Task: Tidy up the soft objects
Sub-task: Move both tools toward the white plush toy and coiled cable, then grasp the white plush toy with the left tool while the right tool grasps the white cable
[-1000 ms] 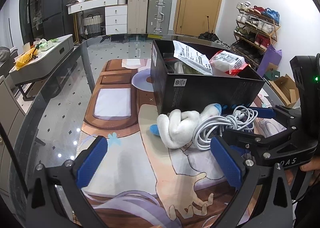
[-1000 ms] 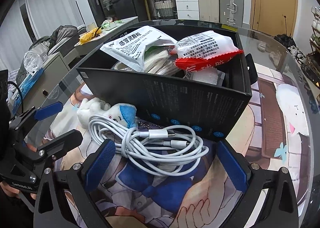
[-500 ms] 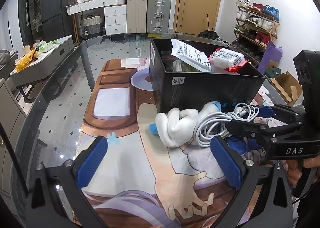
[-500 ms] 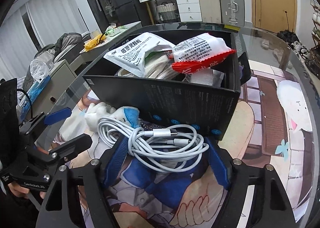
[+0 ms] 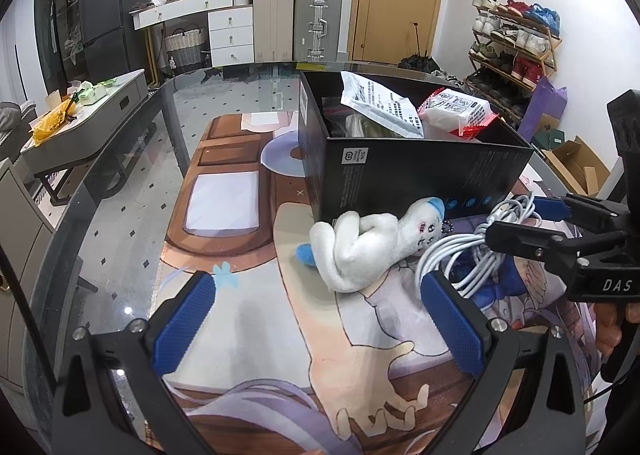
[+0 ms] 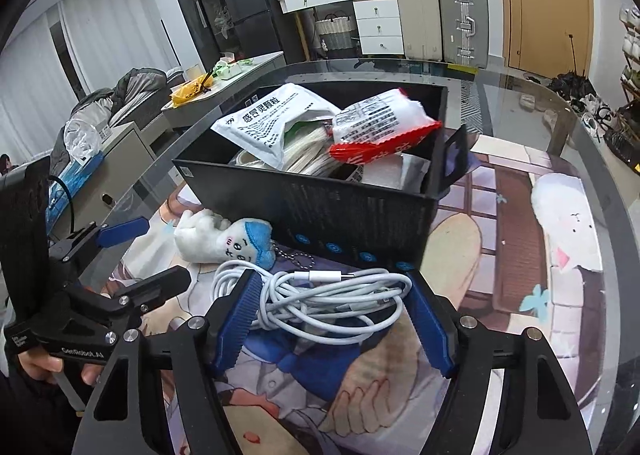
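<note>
Here, right gripper (image 6: pixel 332 319) jaws clamped on cable (image 6: pixel 320 301), box (image 6: pixel 360 215) wall just ahead, left gripper (image 5: pixel 320 319) jaws wide, plush (image 5: pixel 372 243) beyond them, mat (image 5: pixel 256 315) bare between.

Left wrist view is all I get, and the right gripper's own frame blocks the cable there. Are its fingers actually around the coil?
Observer: Yes. In the right wrist view the right gripper has a blue pad on each side of the white cable, and both seem to touch it.
Operator: Is the plush caught in there too?
Observer: No. The plush lies outside the pads, with its blue tip beside the coil. Its ball chain lies between the coil and the black box.
</note>
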`<state>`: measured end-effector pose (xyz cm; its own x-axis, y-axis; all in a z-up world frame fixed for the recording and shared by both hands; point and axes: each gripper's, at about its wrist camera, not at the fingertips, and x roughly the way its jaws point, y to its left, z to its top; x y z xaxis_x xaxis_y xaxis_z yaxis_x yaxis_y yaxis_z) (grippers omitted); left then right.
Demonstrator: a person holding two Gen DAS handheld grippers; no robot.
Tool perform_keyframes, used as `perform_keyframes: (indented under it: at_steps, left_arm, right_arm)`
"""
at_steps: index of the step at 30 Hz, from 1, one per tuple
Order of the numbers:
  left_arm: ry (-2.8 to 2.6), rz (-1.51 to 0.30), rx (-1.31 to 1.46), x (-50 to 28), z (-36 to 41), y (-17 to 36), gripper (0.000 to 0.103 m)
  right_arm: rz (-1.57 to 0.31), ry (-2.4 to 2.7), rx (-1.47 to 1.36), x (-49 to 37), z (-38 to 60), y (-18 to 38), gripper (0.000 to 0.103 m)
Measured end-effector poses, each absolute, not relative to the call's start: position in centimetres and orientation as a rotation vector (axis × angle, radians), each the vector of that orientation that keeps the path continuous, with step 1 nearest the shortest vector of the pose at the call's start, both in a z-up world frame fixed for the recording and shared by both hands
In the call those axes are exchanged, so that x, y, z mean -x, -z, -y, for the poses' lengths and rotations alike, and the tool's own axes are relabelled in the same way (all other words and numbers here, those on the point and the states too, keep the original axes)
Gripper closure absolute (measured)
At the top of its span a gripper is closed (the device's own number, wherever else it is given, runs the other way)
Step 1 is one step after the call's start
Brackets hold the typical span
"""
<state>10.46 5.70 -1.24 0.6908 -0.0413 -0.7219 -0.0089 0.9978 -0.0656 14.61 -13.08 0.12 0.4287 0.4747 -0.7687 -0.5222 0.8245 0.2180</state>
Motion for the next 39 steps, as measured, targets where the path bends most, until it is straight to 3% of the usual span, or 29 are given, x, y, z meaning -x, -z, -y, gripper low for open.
perform_keyframes:
  at_steps: [22,34,36,39]
  left_arm:
    - [0.021,-0.888,0.071,-13.2,-4.1,1.5,0.000]
    - [0.036,-0.915,0.061,-14.5,-2.0,1.5,0.000]
    - [0.043,-0.914,0.067,-14.6,-2.1,1.5,0.002]
    - [0.051,-0.920,0.051,-14.7,-2.0,1.7,0.021]
  right_arm:
    - [-0.989,-0.673,0.075,-14.6,17.4,0.7,0.028]
    - [-1.007,-0.663,0.106,-14.5,17.2,1.5,0.016]
    - [-1.010,-0.665,0.109,-14.4,17.3,1.5,0.015]
    - [-1.012,-0.665,0.113,-14.4,17.3,1.6,0.014]
